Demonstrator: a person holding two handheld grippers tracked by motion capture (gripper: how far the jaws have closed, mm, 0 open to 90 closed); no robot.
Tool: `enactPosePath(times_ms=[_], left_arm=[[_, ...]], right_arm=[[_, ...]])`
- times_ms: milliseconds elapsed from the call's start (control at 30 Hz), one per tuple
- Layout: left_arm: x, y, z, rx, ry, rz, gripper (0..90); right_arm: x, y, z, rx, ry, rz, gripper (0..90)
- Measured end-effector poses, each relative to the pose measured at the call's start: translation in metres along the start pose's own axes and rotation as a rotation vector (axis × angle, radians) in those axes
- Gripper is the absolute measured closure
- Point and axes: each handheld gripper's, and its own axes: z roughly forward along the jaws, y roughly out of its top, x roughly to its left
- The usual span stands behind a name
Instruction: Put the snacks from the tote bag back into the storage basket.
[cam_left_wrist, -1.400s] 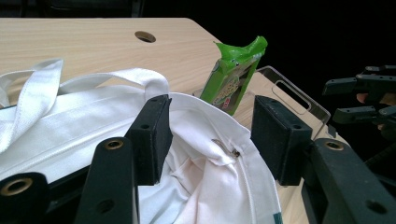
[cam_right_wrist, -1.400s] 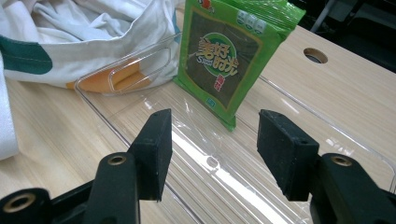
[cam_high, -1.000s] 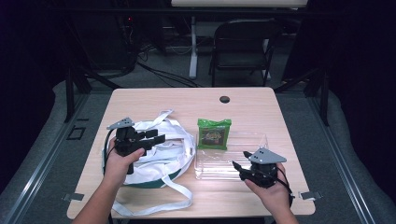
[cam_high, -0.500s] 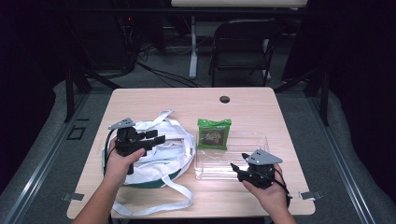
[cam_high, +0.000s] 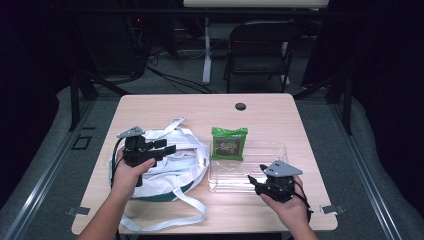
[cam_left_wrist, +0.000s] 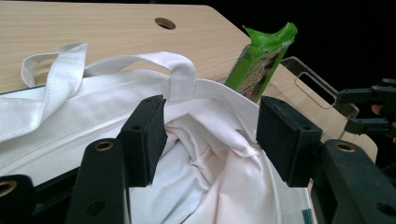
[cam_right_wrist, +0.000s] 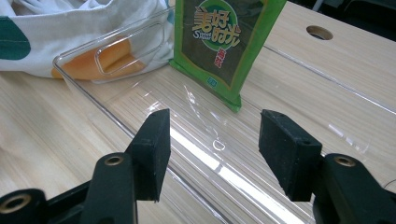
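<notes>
Two grippers' jaws open, left gripper (cam_left_wrist: 210, 140) widening over bag rim (cam_left_wrist: 205, 91), right gripper (cam_right_wrist: 212, 149) at tray edge (cam_right_wrist: 112, 116).

Bare table (cam_high: 165, 107) behind tote bag (cam_high: 172, 167) and clear tray (cam_high: 272, 150)

One bag (cam_high: 167, 162), one packet (cam_high: 229, 143), one tray (cam_high: 280, 150)

crumpled white cloth bag (cam_high: 170, 162) with long straps lies slumped on the table's left half.
</notes>
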Motion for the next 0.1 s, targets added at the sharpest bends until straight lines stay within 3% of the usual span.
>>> enactPosePath(times_ms=[100], left_arm=[[0.0004,0.0013,-0.0021,-0.006,0.005,-0.001,41.2]], right_arm=[[-0.0022,0.0025,-0.0011,-0.009,0.002,0.006,43.5]])
